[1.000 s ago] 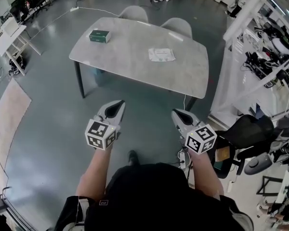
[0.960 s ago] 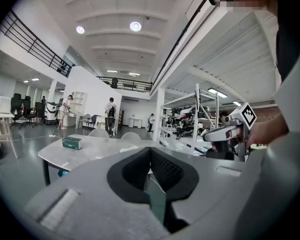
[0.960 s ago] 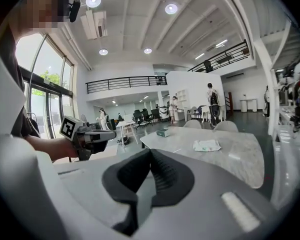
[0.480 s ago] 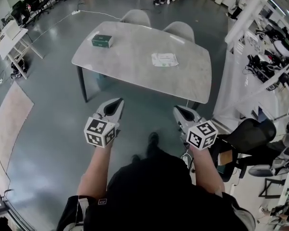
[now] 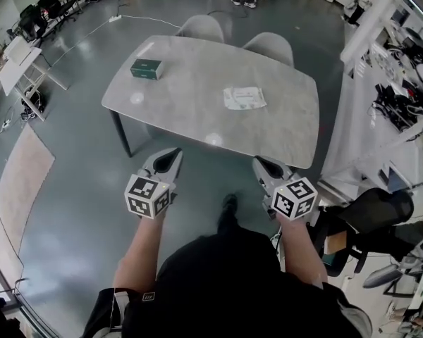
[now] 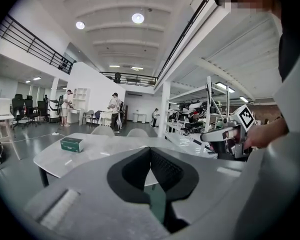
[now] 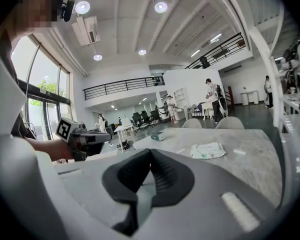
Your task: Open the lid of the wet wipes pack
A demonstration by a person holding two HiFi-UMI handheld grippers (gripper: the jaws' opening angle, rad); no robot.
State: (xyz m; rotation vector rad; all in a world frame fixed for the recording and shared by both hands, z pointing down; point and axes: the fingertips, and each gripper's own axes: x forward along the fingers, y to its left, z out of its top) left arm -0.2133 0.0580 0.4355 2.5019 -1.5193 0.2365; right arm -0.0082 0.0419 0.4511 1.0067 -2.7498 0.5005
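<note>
Wet wipes pack (image 5: 244,98) was seen lying flat on the table (image 5: 190,51), on its right half and nearer the far edge than the near one. The pack was too small in the views for its lid to be made out, so the lid was judged to be unopened. A green box (image 5: 146,69) was set near the table's left end, well apart from the pack. The 2 grippers were held short of the table's near edge, over the floor, touching nothing. The left gripper (image 5: 175,152) was seen with its jaws pressed together and nothing between them; the right gripper (image 5: 259,163) was likewise closed and empty. No part of the task was judged done: the pack remained to be reached, steadied, and its lid lifted.
</note>
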